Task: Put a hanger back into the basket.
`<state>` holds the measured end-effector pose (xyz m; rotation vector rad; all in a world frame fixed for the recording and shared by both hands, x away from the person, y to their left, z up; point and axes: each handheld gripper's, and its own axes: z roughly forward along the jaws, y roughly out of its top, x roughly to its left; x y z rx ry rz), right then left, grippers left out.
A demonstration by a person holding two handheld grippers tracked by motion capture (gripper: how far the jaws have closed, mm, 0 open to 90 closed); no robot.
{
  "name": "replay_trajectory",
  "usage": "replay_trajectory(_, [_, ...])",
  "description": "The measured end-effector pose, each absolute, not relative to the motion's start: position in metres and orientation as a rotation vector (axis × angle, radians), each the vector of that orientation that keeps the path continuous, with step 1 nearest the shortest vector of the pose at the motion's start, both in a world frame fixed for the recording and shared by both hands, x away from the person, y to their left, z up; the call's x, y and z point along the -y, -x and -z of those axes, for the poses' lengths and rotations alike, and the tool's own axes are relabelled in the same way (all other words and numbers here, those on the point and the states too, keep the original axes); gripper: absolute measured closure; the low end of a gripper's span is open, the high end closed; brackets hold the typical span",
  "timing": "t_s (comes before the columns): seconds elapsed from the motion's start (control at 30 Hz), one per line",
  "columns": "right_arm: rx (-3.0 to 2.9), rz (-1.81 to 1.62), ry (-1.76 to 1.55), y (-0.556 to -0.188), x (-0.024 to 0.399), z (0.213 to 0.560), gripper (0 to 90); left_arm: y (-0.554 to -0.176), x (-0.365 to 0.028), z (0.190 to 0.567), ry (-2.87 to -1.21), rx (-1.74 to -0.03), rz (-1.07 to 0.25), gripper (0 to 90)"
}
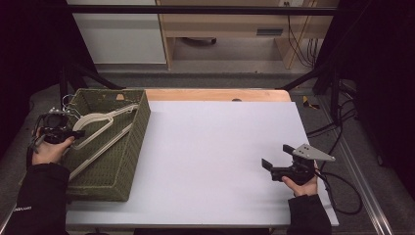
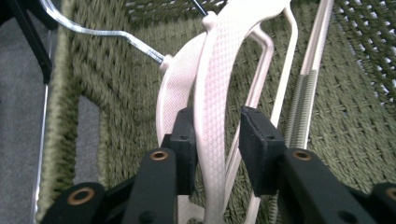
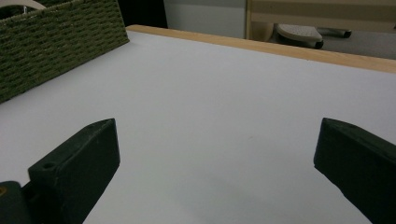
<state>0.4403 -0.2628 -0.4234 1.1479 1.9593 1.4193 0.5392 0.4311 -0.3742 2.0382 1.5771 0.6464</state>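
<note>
While my left gripper (image 2: 216, 140) jaws straddle the white hanger (image 2: 212, 93) unclamped at the basket's (image 1: 139, 142) nine o'clock, I should centre before squeezing; right gripper (image 3: 215, 154) jaws gape empty.

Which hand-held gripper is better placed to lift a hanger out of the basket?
Left. The left hand-held gripper straddles a white hanger inside the green basket; the right hand-held gripper hovers, open, above bare table.

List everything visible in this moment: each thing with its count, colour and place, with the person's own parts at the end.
basket: one, olive green woven, left side of the table.
hangers: at least two, cream plastic with metal hooks, inside the basket.
table: one, white top with a wooden far edge.
left gripper: one, black, jaws open around a hanger arm, a gap at one pad.
right gripper: one, black, open above the table's right part.
hands: two, dark sleeves.
</note>
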Motion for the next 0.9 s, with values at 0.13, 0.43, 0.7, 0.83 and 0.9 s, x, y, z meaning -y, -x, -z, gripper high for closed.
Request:
replay_trajectory(0.13, [-1.956, -1.417, -1.153, -0.44, 0.263, 0.423, 0.9, -0.534, -0.433, 0.374, -2.015, -1.59, -0.657, 65.6])
replay_trajectory(0.43, [-1.953, -1.42, -1.154, -0.44, 0.264, 0.423, 0.8, -0.515, -0.428, 0.366, -1.937, -1.523, -0.683, 50.3])
replay_trajectory(0.7, [-1.954, -1.423, -1.152, -0.44, 0.264, 0.423, 0.8, -0.504, -0.424, 0.357, -1.895, -1.546, -0.729, 46.8])
replay_trajectory(0.83, [-1.951, -1.423, -1.149, -0.439, 0.265, 0.422, 0.8, -0.499, -0.422, 0.354, -1.835, -1.501, -0.724, 44.9])
replay_trajectory(0.9, [-1.948, -1.424, -1.147, -0.439, 0.265, 0.422, 0.7, -0.492, -0.415, 0.349, -1.794, -1.415, -0.724, 41.6])
